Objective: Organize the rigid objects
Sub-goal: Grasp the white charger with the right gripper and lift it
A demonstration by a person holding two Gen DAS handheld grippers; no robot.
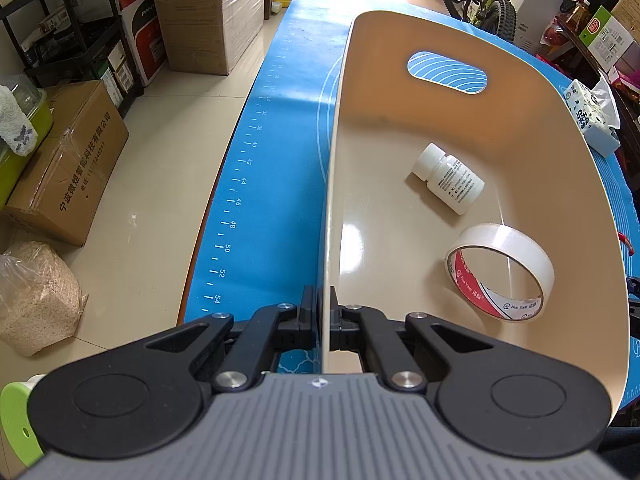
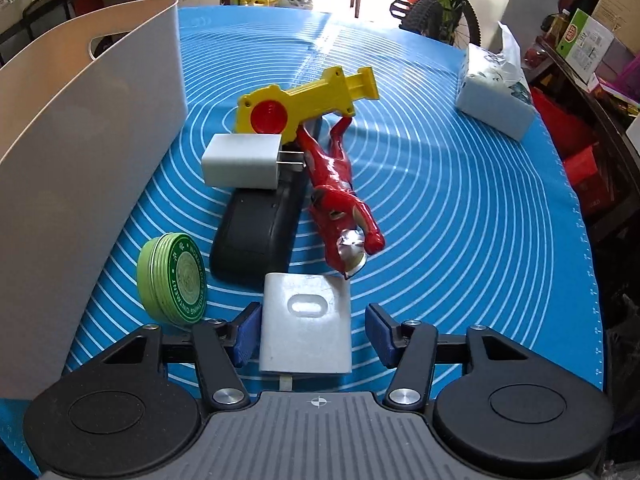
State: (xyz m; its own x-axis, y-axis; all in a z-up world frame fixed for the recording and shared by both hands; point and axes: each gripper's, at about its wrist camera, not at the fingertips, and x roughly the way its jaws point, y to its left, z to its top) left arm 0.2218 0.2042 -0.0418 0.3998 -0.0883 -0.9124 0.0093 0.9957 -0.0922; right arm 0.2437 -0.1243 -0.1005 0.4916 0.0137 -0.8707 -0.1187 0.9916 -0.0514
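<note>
My left gripper (image 1: 326, 316) is shut on the thin near wall of the beige bin (image 1: 400, 128). Inside the bin lie a white pill bottle (image 1: 448, 178) and a roll of clear tape (image 1: 500, 272). In the right wrist view, my right gripper (image 2: 314, 334) points down at the blue mat (image 2: 460, 220) with its jaws on either side of a grey-white charger block (image 2: 306, 320). The left pad is close against the block and a gap shows at the right pad. Beyond it lie a green ointment tin (image 2: 172, 280), a black mouse-like object (image 2: 252, 236), a white plug adapter (image 2: 240, 160), a red toy figure (image 2: 336, 192) and a yellow toy (image 2: 304, 100).
The bin (image 2: 80, 140) stands along the mat's left side, near the table's left edge (image 1: 224, 208). A tissue pack (image 2: 492, 92) sits at the far right of the mat. Cardboard boxes, shelves and a bicycle surround the table.
</note>
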